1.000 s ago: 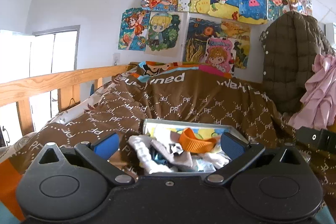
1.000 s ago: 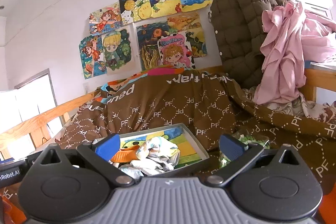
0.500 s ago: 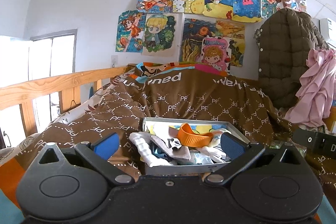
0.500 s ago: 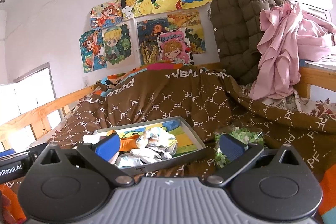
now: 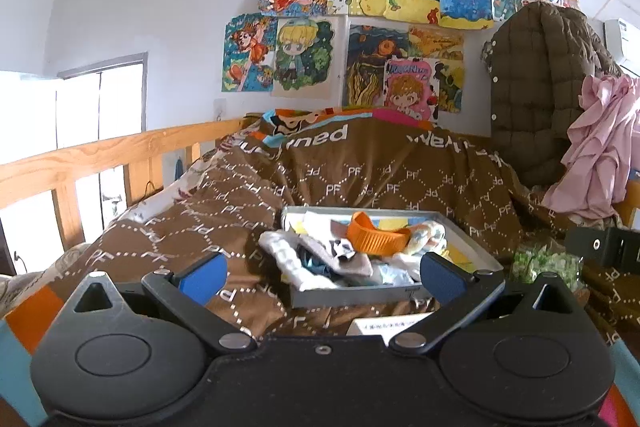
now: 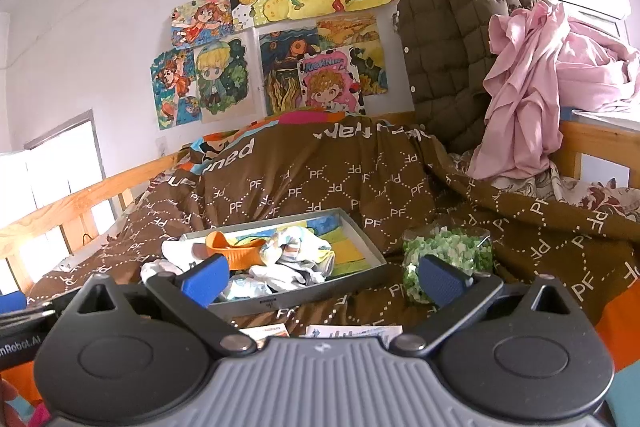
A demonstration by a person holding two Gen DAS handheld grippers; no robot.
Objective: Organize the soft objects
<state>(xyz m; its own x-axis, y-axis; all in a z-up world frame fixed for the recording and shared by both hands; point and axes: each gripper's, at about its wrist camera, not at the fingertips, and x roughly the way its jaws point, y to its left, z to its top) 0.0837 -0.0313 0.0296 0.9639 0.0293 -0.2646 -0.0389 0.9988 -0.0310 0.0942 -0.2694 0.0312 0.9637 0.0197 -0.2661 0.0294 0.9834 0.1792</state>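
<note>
Tongs on both sides are held apart and empty, pads spread wide. The left tongs (image 5: 322,273) are aimed straight at the grey tray (image 5: 352,295), which is framed between the blue pads. The right tongs (image 6: 320,277) are pointed at the gap between that tray and the bag of green-and-white pieces (image 6: 446,259), which is set just beside the tray's right end.

The tray is rested on the brown bed cover (image 5: 352,183), directly ahead of and below both tongs. Crumpled soft items are heaped in it: white and grey socks (image 5: 296,259) spilled over the near-left corner, an orange band (image 5: 378,237) perched on top, a pale rolled cloth (image 6: 298,251) mid-tray. The tray's long axis is laid roughly across the left view, angled in the right.

The socks are judged nearer the left tongs, the bag nearer the right. Printed cards (image 6: 352,331) are glimpsed below the tray.
</note>
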